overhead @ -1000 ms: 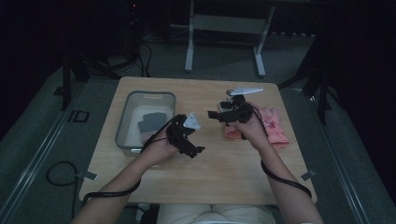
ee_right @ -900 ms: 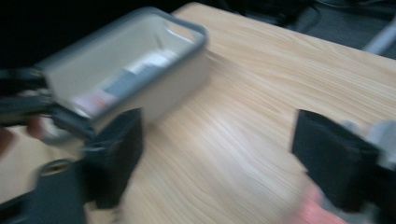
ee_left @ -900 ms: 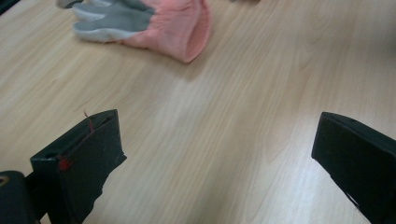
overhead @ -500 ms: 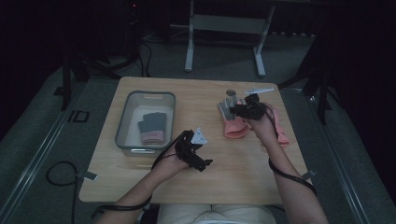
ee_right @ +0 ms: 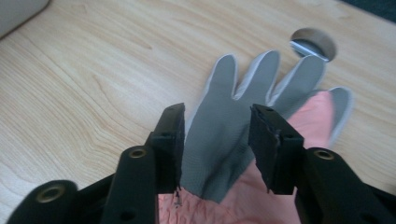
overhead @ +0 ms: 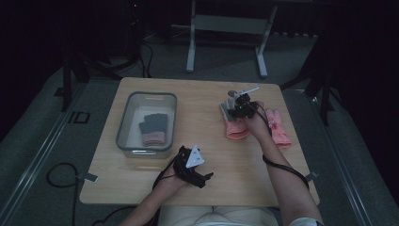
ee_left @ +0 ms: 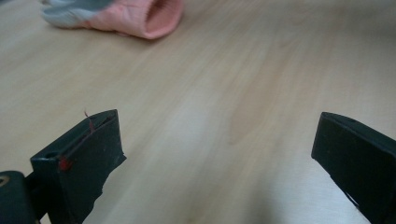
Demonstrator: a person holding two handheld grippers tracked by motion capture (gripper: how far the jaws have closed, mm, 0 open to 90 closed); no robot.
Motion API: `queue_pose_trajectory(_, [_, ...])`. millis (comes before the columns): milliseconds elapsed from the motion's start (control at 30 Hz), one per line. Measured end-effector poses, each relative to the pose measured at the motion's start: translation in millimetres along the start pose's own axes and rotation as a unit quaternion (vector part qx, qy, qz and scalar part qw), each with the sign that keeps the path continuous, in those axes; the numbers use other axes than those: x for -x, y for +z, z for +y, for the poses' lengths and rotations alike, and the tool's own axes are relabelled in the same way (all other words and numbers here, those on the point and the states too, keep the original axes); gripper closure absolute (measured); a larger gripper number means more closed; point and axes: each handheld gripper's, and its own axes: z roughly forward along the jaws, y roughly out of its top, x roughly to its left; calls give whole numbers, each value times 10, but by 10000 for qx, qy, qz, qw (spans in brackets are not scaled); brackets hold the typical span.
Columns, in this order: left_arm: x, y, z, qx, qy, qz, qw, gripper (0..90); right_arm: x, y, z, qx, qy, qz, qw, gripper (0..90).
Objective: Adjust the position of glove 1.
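From above, my right gripper sits over the far end of the pink knitted glove with a grey coated palm, which lies on the right half of the pale wooden table; at that height the black tool hides the glove's fingers and I cannot tell how the jaws stand. The right gripper view settles it: my right gripper has its jaws part-way apart, having just opened a little, with the raised grey palm of the glove between them, the fabric touching the left jaw while a sliver of gap shows at the right one, so I cannot say it is pinched. That view also shows a round hole in the tabletop just beyond the fingertips. My left gripper rests low at the near edge, left of centre; its own view shows the jaws wide apart over bare wood, with the glove's cuff far off, cut by the frame. The high view alone shows the clear plastic bin at the left, holding a dark grey and pink glove, and a second pink glove to the right, partly behind my forearm.
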Motion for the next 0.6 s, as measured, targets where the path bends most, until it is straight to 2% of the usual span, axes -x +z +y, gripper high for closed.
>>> queue_pose_trajectory(67, [41,20,-35,-130,112,154,9997,15,-2,79,-20,-74,-68,-121,9999,526])
queue_pose_trajectory(133, [52,18,-63,-161,3,92,9998,15,-9,104,-27,-105,-98,-187,9997,515])
queue_pose_trajectory(167, [60,16,-77,-182,-40,120,9998,15,-21,132,-37,-177,-227,-346,9990,515])
queue_pose_trajectory(233, [72,8,-108,-158,-161,141,9996,15,-26,203,-69,-330,-274,-384,9983,500])
queue_pose_trajectory(267, [75,4,-124,-124,-254,93,9996,15,-31,239,-105,-387,-282,-533,9974,499])
queue_pose_trajectory(300, [80,0,-141,-77,-293,90,9995,15,-27,253,-125,-339,-183,-513,9979,500])
queue_pose_trajectory(367, [79,-3,-169,-107,-275,52,9996,15,-28,278,-146,-341,-167,-527,9979,501])
queue_pose_trajectory(400, [84,-1,-175,-160,-203,114,9996,15,-43,309,-168,-400,-172,-559,9975,508])
queue_pose_trajectory(433, [89,-9,-177,-213,-123,186,9995,15,-55,328,-181,-399,-196,-570,9974,528])
queue_pose_trajectory(467, [90,-23,-177,-168,-132,197,9996,15,-68,331,-181,-413,-156,-576,9974,567])
queue_pose_trajectory(500, [89,-40,-179,-98,-215,155,9996,15,-81,345,-187,-461,-52,-491,9977,655])
queue_pose_trajectory(533, [91,-55,-180,-57,-248,150,9996,15,-81,345,-187,-461,-52,-491,9977,655])
queue_pose_trajectory(600, [110,-68,-191,12,-95,289,9995,15,-71,358,-203,-408,82,-453,9981,690])
